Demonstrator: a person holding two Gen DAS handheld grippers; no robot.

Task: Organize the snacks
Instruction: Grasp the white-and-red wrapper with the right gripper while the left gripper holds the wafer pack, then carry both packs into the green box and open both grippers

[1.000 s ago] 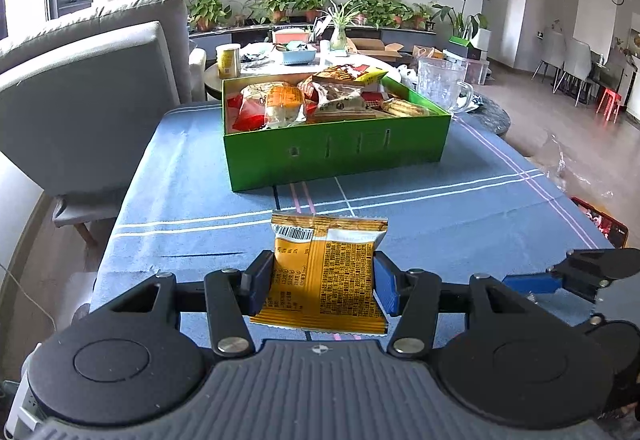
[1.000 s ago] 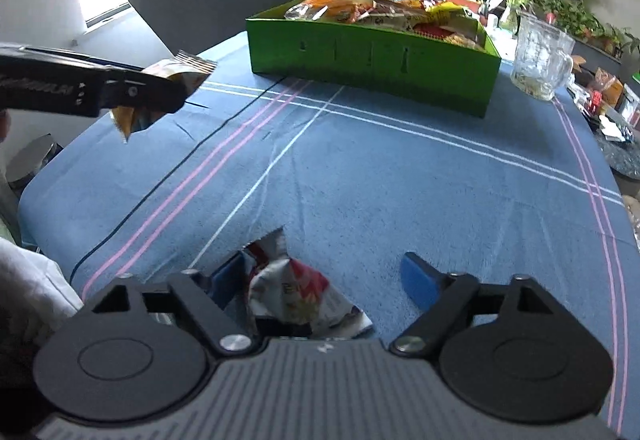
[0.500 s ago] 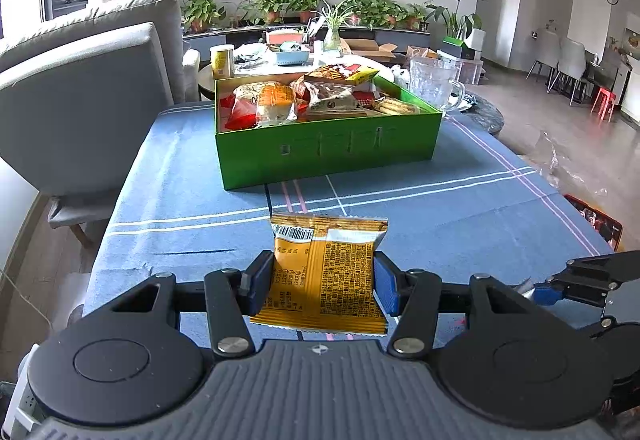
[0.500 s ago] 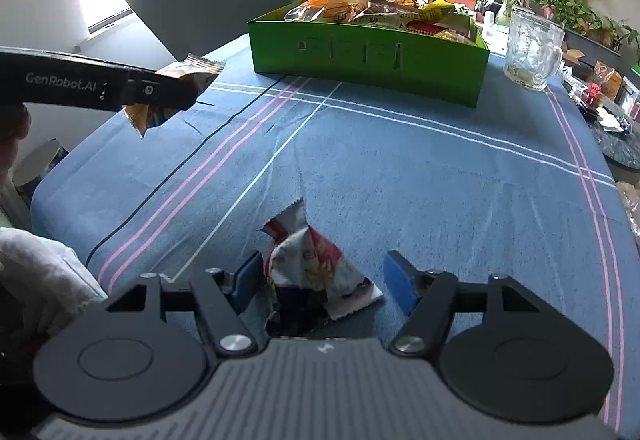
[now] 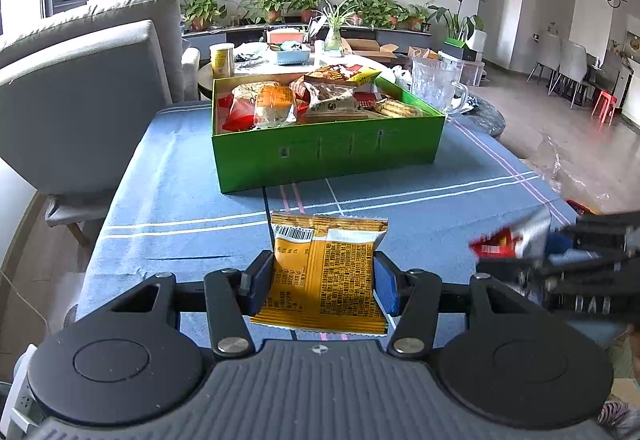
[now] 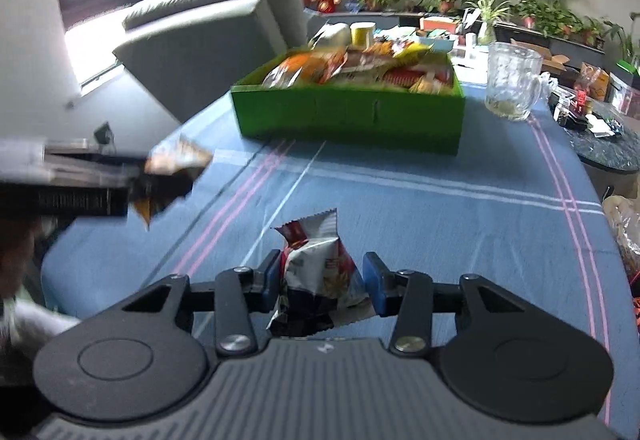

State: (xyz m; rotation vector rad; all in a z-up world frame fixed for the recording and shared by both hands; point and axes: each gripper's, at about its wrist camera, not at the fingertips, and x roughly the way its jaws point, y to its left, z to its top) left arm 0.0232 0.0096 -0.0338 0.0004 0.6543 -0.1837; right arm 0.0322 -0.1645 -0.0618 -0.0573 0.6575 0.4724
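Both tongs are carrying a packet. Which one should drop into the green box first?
Probably the left. The left tongs hold the orange packet squarely facing the green box. The right tongs grip the crumpled white-and-red packet off-centre.

The right gripper, whose pads stood apart around the red-and-white snack packet lying on the blue surface, has closed on it and lifted it, nearer the green box.

green box, blue striped cloth, orange pkt
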